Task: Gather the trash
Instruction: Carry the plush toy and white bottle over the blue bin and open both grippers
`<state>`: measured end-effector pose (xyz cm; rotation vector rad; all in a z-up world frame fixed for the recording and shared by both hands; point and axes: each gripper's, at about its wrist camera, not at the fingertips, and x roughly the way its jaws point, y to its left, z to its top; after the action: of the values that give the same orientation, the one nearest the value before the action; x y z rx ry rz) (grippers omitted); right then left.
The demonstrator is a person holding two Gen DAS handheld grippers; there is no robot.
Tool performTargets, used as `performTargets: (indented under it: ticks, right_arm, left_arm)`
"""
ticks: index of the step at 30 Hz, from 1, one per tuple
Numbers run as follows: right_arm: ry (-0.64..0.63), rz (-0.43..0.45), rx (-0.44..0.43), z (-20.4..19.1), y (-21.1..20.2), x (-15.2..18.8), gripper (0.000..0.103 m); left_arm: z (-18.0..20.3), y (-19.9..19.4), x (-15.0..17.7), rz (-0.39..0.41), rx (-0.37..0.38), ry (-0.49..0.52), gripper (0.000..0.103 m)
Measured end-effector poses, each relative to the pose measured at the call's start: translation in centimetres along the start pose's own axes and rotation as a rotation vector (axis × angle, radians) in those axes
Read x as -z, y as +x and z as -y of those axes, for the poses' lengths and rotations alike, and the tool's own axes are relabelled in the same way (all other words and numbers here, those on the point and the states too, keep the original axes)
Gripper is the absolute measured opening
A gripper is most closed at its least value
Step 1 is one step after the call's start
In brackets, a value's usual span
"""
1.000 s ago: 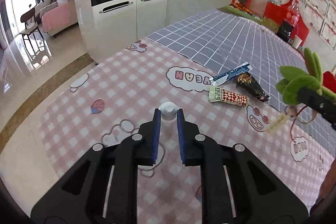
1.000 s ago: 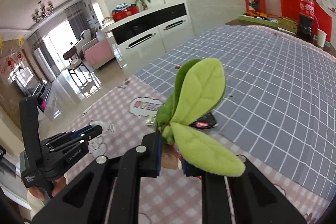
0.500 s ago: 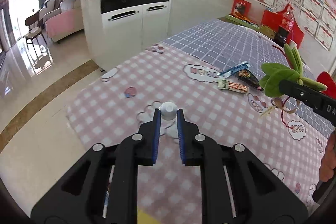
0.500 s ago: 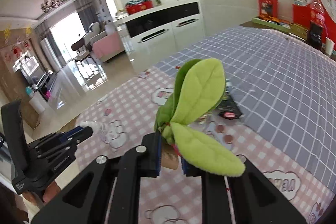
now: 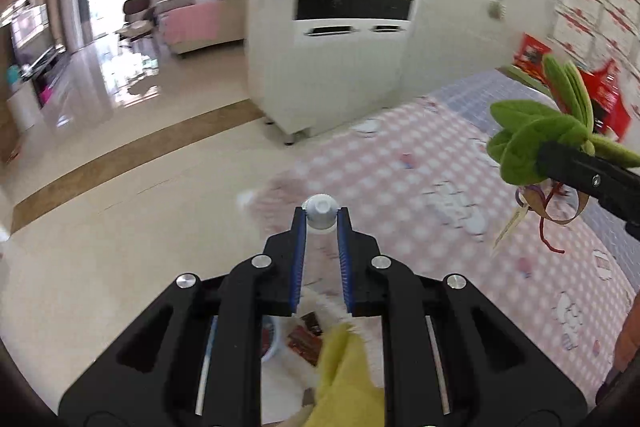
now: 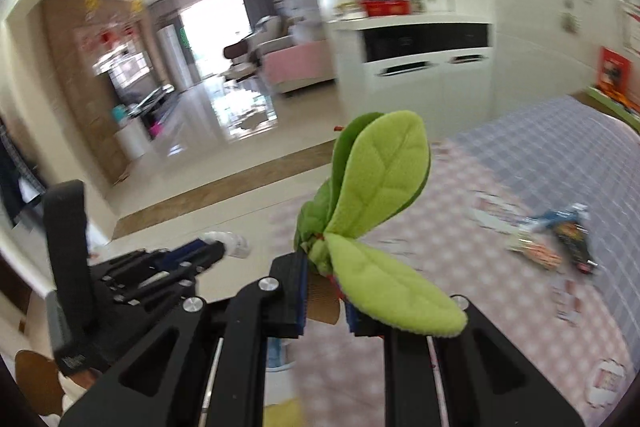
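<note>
Left gripper (image 5: 321, 217): jaws clenched on a clear bottle (image 5: 321, 213); its white cap shows at the tips, centre of the left view.
Right gripper (image 6: 325, 291): jaws grasping a plush leaf sprig (image 6: 380, 187) by its brown stem, centre of the right view; seen also at the right edge of the left view, with ribbon dangling.
Counter (image 5: 440, 187): pink checked cloth, right half of both views, blurred.
Wrappers (image 6: 560, 235): three lie together on the counter, right of the right view.
Bin (image 5: 296, 343): under the left gripper, bottom centre; wrappers and something yellow inside.
Writing: none readable; all blurred.
</note>
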<state>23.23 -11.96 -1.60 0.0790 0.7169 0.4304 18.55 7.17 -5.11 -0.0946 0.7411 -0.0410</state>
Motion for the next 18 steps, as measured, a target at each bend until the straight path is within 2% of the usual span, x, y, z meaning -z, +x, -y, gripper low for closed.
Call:
performTargets:
  ticks: [3,6,10,15,18]
  right_arm:
    - [-0.051,-0.035,-0.080,-4.1,2.0,-0.6,0.015]
    - [-0.109,-0.079,-0.147,-8.3,4.3,-0.9,0.015]
    - [-0.188,-0.128,-0.195,-13.0,7.0,-0.5,0.015]
    - [-0.231,-0.211,-0.210,-16.0,10.5,0.7,0.015]
    - [-0.257,-0.252,-0.183,-16.6,12.7,1.7,0.015]
  left_arm:
    - [-2.7,-0.4,0.6,-0.003,-0.045,-0.037,0.016]
    - [-5.9,-0.8,1.5,-0.002,-0.136,-0.077,0.016]
    - [-9.3,-0.7,2.5,-0.023,-0.167,-0.137,0.016]
    - [-12.9,0.8,3.5,-0.072,-0.191,-0.203,0.016]
    - [-14.0,2.0,3.9,-0.098,-0.199,-0.219,0.016]
